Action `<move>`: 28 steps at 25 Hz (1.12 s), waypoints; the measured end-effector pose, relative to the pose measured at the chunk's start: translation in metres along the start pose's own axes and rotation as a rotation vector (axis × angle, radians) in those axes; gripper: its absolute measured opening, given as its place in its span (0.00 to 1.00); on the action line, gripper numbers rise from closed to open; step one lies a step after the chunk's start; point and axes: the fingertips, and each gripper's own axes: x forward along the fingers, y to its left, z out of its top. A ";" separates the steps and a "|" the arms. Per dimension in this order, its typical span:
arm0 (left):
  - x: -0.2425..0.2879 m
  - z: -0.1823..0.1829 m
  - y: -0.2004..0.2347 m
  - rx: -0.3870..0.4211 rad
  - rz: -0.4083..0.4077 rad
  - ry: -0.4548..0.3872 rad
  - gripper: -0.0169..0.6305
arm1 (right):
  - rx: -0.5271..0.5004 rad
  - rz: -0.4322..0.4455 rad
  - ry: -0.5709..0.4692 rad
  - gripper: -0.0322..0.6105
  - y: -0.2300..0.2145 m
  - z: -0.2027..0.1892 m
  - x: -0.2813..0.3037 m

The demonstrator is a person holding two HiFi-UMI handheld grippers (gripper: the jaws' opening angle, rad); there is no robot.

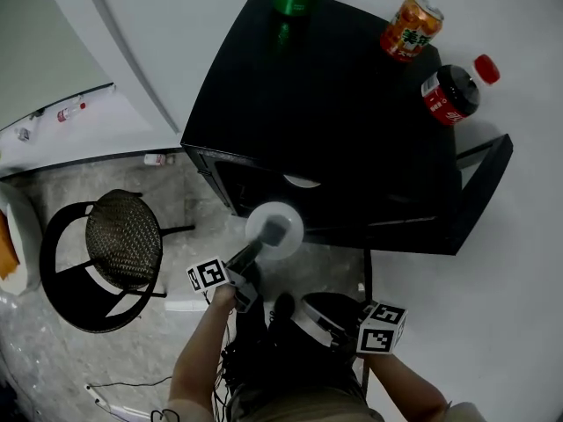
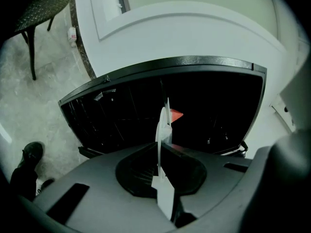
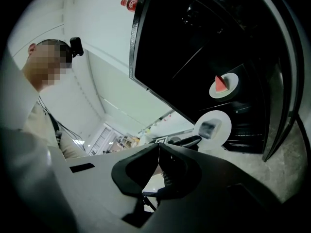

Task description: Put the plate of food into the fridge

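Caught at the carrying-in step — plate of food (image 1: 290,214) pinched by its rim in the left gripper's (image 2: 164,152) jaws, just outside the open fridge (image 1: 334,121), right gripper's (image 3: 158,147) jaws pressed together on nothing — and judged next to need a level push inward through the opening.

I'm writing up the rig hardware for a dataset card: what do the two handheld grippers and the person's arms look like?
The left gripper and right gripper share a smooth grey housing with a black recess around dark jaws. Each carries a white cube printed with black square markers. The forearms show no sleeves.
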 end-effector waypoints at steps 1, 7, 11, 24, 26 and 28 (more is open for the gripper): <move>0.002 0.000 0.006 0.006 0.012 0.007 0.05 | 0.005 0.000 0.001 0.08 -0.002 -0.001 0.001; 0.013 0.009 0.038 -0.018 0.009 0.015 0.05 | 0.019 -0.010 0.005 0.08 -0.012 -0.009 0.014; 0.018 0.016 0.059 -0.026 0.032 0.004 0.05 | 0.029 -0.018 0.000 0.08 -0.019 -0.012 0.021; 0.047 0.027 0.105 -0.042 0.030 -0.037 0.05 | 0.014 -0.011 -0.001 0.08 -0.029 -0.015 0.033; 0.050 0.027 0.112 -0.046 0.031 -0.047 0.05 | 0.000 -0.016 0.010 0.08 -0.031 -0.017 0.034; 0.054 0.026 0.120 -0.057 0.032 -0.063 0.05 | -0.016 -0.025 0.026 0.08 -0.033 -0.020 0.035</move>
